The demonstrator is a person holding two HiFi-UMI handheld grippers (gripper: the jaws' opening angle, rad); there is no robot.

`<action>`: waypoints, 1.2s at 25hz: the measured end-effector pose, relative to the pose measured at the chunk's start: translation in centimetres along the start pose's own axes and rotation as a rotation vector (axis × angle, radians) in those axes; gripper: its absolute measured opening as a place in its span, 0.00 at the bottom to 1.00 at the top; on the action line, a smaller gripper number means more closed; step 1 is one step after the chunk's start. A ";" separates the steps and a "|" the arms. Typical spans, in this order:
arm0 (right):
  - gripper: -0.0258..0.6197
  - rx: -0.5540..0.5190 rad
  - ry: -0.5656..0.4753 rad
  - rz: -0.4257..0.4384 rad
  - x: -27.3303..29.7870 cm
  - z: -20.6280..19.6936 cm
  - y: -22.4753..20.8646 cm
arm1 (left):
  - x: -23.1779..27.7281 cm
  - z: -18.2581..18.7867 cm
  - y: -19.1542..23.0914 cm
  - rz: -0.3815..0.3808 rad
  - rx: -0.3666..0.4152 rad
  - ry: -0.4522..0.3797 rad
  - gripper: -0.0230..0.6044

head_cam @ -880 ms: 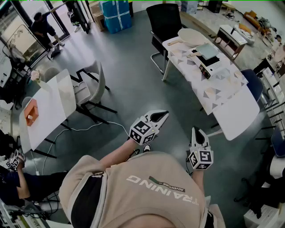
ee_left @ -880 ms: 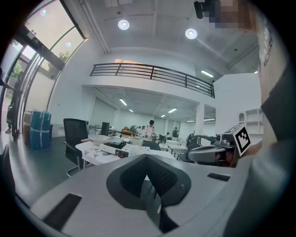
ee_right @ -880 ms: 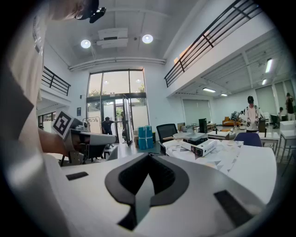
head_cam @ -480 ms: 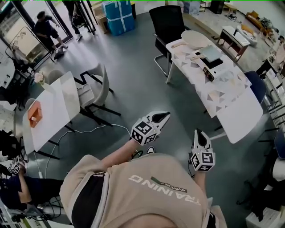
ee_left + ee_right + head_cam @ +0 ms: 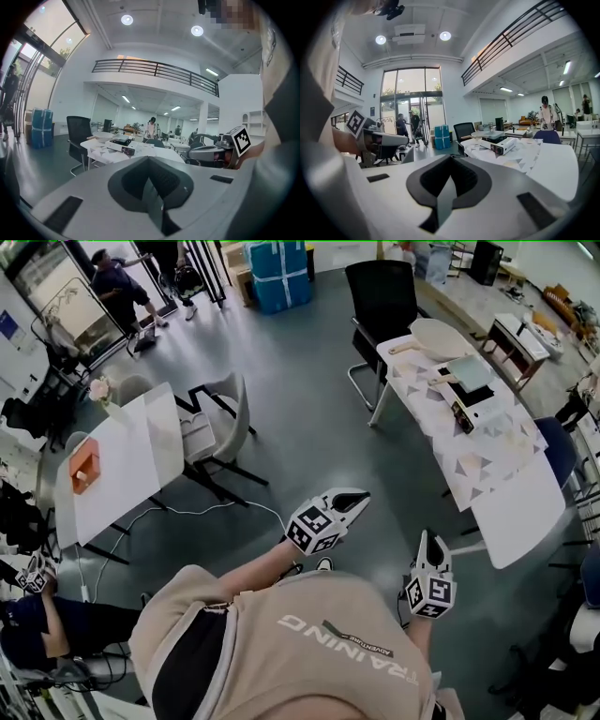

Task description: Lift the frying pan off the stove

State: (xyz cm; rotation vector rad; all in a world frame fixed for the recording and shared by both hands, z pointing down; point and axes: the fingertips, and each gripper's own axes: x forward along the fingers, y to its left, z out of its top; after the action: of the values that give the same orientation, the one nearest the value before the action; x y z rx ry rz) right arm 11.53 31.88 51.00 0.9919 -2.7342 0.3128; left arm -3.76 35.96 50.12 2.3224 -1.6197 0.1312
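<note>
Grey-floored open office. The flat, pale square frying pan (image 5: 471,371) sits on a boxy white stove (image 5: 461,412) on the triangle-patterned table (image 5: 487,460), well apart from both grippers. The left gripper (image 5: 354,498) and right gripper (image 5: 430,542) have their jaws pressed together, empty. Only the gripper views show the railed balcony (image 5: 154,70).

Beige shirt (image 5: 309,652), white lettering, dark side panel; white left tool (image 5: 359,495) and right tool (image 5: 429,542) bear black-and-white marker cubes (image 5: 314,529).
</note>
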 end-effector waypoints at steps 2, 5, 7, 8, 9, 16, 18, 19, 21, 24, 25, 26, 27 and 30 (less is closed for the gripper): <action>0.04 -0.002 0.005 0.001 0.5 -0.1 0.3 | -0.2 -0.3 0.7 0.003 -0.007 0.001 0.04; 0.04 -0.012 0.002 0.004 1.8 -0.1 1.3 | -0.4 -0.4 2.4 0.009 -0.017 -0.003 0.04; 0.04 -0.019 0.006 -0.006 2.4 -0.2 1.7 | -0.3 -0.6 3.3 0.001 -0.026 -0.004 0.04; 0.04 -0.022 0.010 -0.012 2.6 -0.3 1.8 | -0.1 -0.8 3.6 -0.004 -0.032 -0.003 0.04; 0.04 -0.024 0.016 -0.018 2.9 -0.4 1.9 | 0.1 -0.9 4.0 -0.009 -0.038 -0.003 0.04; 0.04 0.022 0.079 -0.081 3.8 -2.1 0.3 | 2.9 -2.1 5.6 -0.050 -0.081 0.046 0.04; 0.04 0.030 0.081 -0.086 4.6 -2.1 -0.8 | 4.0 -2.4 5.9 -0.057 -0.085 0.059 0.04; 0.04 0.032 0.076 -0.085 5.2 -2.0 -1.5 | 4.8 -2.4 6.2 -0.056 -0.082 0.066 0.04; 0.04 0.033 0.070 -0.078 6.5 -1.9 -3.2 | 6.9 -2.3 6.7 -0.052 -0.073 0.079 0.04; 0.04 0.042 0.072 -0.053 8.3 -1.7 -5.7 | 9.7 -0.9 6.4 -0.048 -0.050 0.089 0.04; 0.04 0.045 0.070 -0.042 8.8 -1.4 -6.5 | 10.5 -0.1 6.1 -0.051 -0.038 0.087 0.04; 0.04 0.042 0.065 -0.031 9.5 -1.0 -7.5 | 11.3 0.7 5.8 -0.056 -0.025 0.084 0.04; 0.04 0.037 0.060 -0.019 10.3 -0.6 -8.5 | 12.2 1.3 5.6 -0.058 -0.013 0.082 0.04; 0.04 0.026 0.048 0.016 12.4 0.3 -11.5 | 15.3 1.7 5.9 -0.038 0.004 0.099 0.04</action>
State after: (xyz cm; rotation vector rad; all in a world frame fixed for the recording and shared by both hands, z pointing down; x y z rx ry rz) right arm 9.66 15.67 55.53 0.9571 -2.7032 0.3714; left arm -3.91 19.84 53.41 2.3095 -1.5281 0.2374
